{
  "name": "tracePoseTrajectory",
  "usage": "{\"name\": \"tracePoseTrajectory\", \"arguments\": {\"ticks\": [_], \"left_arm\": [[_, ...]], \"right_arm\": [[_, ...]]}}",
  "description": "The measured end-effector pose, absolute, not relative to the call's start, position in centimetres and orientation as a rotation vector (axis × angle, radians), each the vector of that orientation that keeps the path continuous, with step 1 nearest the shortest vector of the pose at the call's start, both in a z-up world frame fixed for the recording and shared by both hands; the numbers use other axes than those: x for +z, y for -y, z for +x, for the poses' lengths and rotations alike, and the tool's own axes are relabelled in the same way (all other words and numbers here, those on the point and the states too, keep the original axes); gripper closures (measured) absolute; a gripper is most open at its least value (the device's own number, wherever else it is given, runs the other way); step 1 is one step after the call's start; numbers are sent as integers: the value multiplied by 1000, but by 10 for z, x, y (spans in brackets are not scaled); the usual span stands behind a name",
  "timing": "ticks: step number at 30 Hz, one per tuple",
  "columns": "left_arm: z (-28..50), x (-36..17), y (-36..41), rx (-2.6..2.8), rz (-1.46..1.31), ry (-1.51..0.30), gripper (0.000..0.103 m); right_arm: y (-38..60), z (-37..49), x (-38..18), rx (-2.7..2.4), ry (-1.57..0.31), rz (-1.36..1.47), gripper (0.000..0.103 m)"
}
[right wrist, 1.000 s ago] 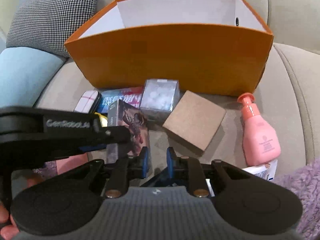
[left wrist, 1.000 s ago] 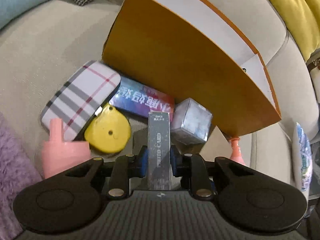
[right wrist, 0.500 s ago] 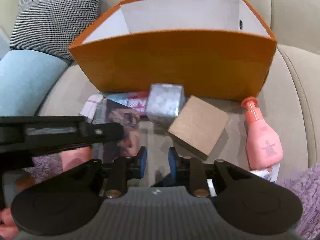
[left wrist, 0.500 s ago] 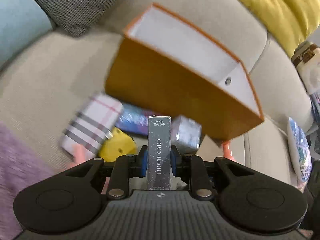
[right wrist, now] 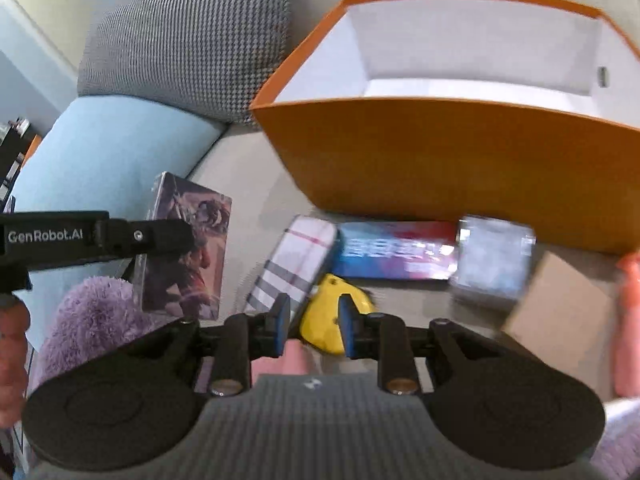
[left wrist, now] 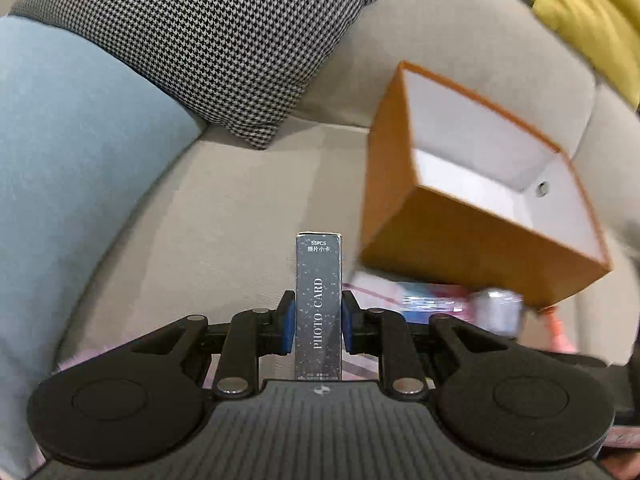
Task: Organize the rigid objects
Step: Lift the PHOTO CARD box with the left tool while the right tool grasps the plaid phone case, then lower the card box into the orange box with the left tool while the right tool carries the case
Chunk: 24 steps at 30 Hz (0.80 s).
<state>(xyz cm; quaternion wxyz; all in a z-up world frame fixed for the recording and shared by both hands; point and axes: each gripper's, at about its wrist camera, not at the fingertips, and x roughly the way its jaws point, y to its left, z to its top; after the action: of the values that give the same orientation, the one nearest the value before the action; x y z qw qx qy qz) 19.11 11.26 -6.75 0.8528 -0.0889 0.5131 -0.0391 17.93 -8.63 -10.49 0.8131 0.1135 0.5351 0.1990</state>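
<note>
Here, beige sofa seat [left wrist: 224, 208], houndstooth cushion [left wrist: 224, 40]; left fingers [left wrist: 286, 322] clamped on photo-card box [left wrist: 319, 304], right fingers [right wrist: 280, 320] apart, empty.

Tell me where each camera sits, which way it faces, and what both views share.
Left wrist: rides the left gripper, looking along its fingers over the sofa toward the houndstooth pillow; the gripper is shut on the photo card box.
Right wrist: rides the right gripper, looking down at the clutter before the orange box; the gripper is open above the yellow object, and the left gripper's side shows at left.
Shared: orange box, pillow, card box.
</note>
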Motion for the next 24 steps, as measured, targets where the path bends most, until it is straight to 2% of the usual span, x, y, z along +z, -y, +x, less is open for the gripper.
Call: {"name": "tracePoseTrajectory", "arguments": {"ticks": [4,15,24], "left_arm": [[202,-85,-108,-84,-104,-1102,78],[209,-115,-120,-137,-183,-1155,78],[209,-115,-129,-143,-260,-1153,77]], "right_arm": [[75,194,-116,417,-1166,236,72],[63,217,-137,399,-1194,220,65],[52,220,-125,433,-1147,257,69]]}}
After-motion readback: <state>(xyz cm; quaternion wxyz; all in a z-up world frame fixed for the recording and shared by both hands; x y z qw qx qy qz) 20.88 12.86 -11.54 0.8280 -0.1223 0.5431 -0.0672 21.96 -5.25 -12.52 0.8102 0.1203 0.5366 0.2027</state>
